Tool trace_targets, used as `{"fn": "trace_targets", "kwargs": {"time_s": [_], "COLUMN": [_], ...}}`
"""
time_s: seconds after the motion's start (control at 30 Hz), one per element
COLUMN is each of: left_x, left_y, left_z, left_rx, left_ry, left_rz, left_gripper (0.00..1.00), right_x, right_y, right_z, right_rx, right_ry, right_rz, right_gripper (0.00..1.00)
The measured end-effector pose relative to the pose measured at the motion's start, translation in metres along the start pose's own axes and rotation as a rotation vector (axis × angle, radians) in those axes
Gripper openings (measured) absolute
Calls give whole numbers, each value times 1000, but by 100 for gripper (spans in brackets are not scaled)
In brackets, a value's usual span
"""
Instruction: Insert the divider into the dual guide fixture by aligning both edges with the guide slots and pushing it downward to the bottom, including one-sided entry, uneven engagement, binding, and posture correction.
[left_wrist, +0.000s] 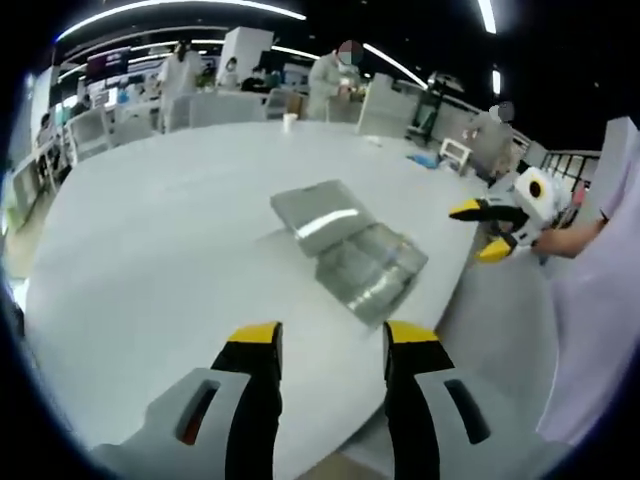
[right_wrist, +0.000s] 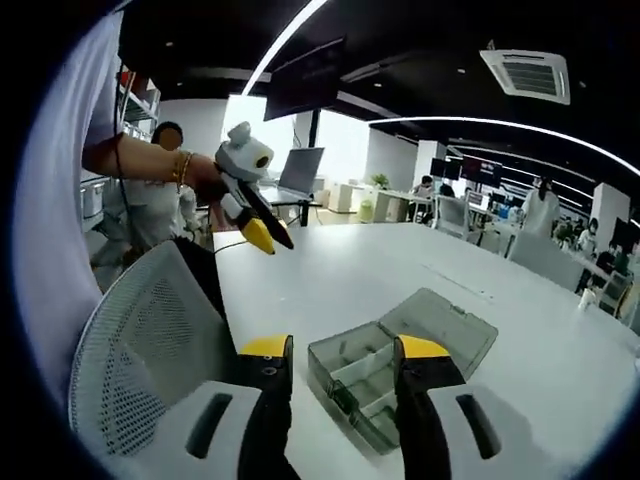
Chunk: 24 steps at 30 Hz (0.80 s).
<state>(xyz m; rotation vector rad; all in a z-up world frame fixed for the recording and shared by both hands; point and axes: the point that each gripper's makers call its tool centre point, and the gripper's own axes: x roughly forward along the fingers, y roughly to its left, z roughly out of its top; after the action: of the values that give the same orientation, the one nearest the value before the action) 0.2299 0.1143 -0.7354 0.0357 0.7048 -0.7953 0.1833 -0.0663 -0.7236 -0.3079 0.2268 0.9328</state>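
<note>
A clear plastic organizer box (left_wrist: 348, 246) lay open on a wide white table (left_wrist: 170, 250), its lid folded flat behind the compartmented tray, as a person held a yellow-tipped gripper in each hand above it. In the left gripper view, the left gripper (left_wrist: 329, 334) hovered with its jaws apart and nothing between them, the box sitting ahead of the tips and well apart from them, near the table's far right edge. The right gripper (left_wrist: 495, 228) entered that view from the right, held off the table's edge, beside the box but not touching it, its two yellow tips spread. In the right gripper view, the right gripper (right_wrist: 344, 347) had its jaws parted and empty, and the box (right_wrist: 400, 360) appeared just beyond and between the tips, its small dividers visible inside the tray. The left gripper (right_wrist: 253, 222) was raised above the table at upper left, its tips pointing down and close together; whether they were fully closed could not be told. A white mesh chair (right_wrist: 140, 350) stood at the table's near side.
</note>
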Motion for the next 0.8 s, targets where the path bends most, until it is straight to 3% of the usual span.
{"fn": "trace_targets", "kwargs": {"time_s": [0.13,0.23,0.4,0.63,0.8], "left_x": [3,4,8,9,10], "left_y": [10,17,27,37,42], "left_z": [-6,-9,-13,-30,-36], "left_rx": [-24,-80,-103,-218,-301], "left_ry": [56,84,126,223,244], "left_rz": [48,80,132,215,254], "left_gripper": [38,38,40,42,46], "right_x": [-1,-2,-4,-6,-8], "right_y": [2,-1,-5,-8,-10], "right_z": [3,4,9,13,16], "right_rx": [-41,-35,-26,-9,-9], "right_ry": [-6,-10,-32,-57,-72], "right_rz": [-5,-16,-34,-45,-52], "right_gripper": [36,34,32,32,31]}}
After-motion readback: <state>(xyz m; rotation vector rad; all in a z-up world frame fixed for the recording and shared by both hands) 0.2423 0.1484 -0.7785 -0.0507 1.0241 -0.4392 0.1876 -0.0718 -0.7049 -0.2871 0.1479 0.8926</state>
